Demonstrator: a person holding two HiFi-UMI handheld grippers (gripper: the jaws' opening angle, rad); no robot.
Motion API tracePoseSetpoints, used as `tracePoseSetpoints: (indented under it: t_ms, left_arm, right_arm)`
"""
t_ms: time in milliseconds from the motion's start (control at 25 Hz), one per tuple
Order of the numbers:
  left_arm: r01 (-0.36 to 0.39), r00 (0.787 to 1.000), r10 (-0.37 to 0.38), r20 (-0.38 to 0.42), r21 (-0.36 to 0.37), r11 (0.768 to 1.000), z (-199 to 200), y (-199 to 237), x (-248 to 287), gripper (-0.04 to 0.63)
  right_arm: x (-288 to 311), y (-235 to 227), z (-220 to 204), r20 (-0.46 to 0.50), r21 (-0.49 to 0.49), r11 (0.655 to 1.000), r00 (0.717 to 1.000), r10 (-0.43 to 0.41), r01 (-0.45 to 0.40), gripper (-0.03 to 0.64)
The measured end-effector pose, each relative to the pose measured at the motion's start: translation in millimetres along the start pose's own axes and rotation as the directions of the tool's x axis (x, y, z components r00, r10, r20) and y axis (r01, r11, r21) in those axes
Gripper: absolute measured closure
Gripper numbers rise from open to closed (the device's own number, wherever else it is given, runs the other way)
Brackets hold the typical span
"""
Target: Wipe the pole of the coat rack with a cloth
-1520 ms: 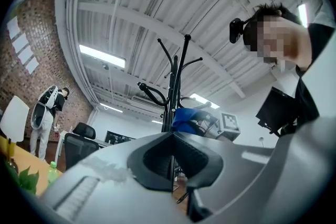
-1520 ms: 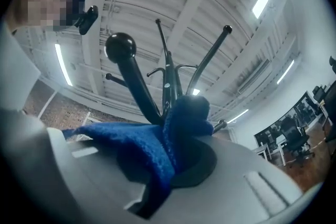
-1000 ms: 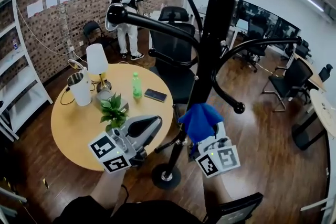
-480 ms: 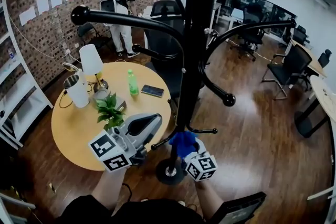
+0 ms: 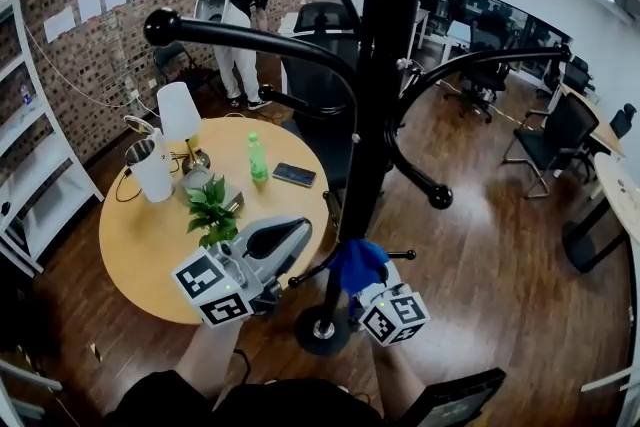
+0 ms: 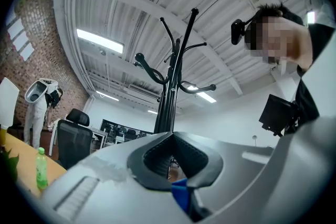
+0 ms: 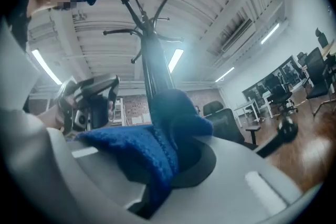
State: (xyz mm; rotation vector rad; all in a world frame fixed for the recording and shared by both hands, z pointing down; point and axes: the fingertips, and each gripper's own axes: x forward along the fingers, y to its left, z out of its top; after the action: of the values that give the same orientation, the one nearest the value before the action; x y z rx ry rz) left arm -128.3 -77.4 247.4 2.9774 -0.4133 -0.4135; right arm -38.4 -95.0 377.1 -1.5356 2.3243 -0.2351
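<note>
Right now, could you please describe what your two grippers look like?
Both the left gripper and the right gripper have light grey bodies with black padded tongs, and each carries a cube with black-and-white square markers. The person wears a dark top.

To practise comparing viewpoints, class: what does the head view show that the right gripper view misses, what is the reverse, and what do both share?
Only the head view: the round table with the green bottle, and the rack's base on the floor. Only the right gripper view: the rack's top prongs, and the jaws shut on the blue cloth. Both: that cloth on the black pole.
</note>
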Motion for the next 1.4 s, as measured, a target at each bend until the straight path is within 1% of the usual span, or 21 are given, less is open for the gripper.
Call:
tracePoseSetpoints:
  t_ms: [120, 320, 440, 520, 720, 880, 960, 1040, 1240, 1400]
  left_arm:
    - [-0.012, 1.0, 0.012, 0.015, 0.005, 1.0, 3.8, 1.8, -2.3, 0.595]
    - [-0.031, 0.999, 0.03, 0.04, 0.025, 0.999, 14.2, 3.2, -8.7, 0.595]
    - [-0.037, 0.998, 0.035, 0.054, 0.037, 0.999, 20.2, 4.8, -12.4, 0.595]
    - [-0.041, 0.997, 0.038, 0.062, 0.043, 0.998, 23.2, 6.2, -13.6, 0.595]
    - [-0.046, 0.996, 0.043, 0.075, 0.045, 0.998, 26.2, 8.9, -15.4, 0.595]
    - [-0.043, 0.996, 0.039, 0.079, 0.041, 0.998, 26.4, 9.0, -14.4, 0.595]
    - [-0.04, 0.996, 0.037, 0.077, 0.038, 0.998, 25.2, 9.4, -12.9, 0.595]
    - [-0.035, 0.997, 0.032, 0.071, 0.032, 0.999, 22.2, 9.7, -11.6, 0.595]
    - [-0.023, 0.999, 0.022, 0.046, 0.008, 1.0, 10.6, 11.0, -6.2, 0.595]
    - [-0.022, 0.999, 0.022, 0.025, -0.007, 1.0, 3.2, 13.0, -2.0, 0.595]
  right_arm:
    - [6.7, 16.0, 52.9, 0.103, -0.002, 0.998, 0.993, 0.059, -0.059, 0.595]
    - [21.0, 45.1, 135.5, 0.226, -0.055, 0.989, 0.963, 0.147, -0.138, 0.595]
    - [29.0, 60.5, 179.2, 0.286, -0.109, 0.983, 0.943, 0.171, -0.145, 0.595]
    - [33.3, 68.7, 203.0, 0.307, -0.145, 0.978, 0.933, 0.187, -0.149, 0.595]
    - [38.8, 81.9, 240.9, 0.329, -0.214, 0.968, 0.924, 0.197, -0.131, 0.595]
    - [36.6, 82.8, 240.7, 0.342, -0.245, 0.962, 0.918, 0.204, -0.122, 0.595]
    - [35.3, 80.4, 231.6, 0.331, -0.255, 0.96, 0.923, 0.198, -0.115, 0.595]
    - [33.6, 75.3, 215.5, 0.309, -0.244, 0.963, 0.933, 0.186, -0.112, 0.595]
    - [24.5, 53.6, 155.5, 0.241, -0.181, 0.979, 0.96, 0.141, -0.098, 0.595]
    - [14.4, 28.4, 86.0, 0.131, -0.121, 0.99, 0.988, 0.086, -0.07, 0.595]
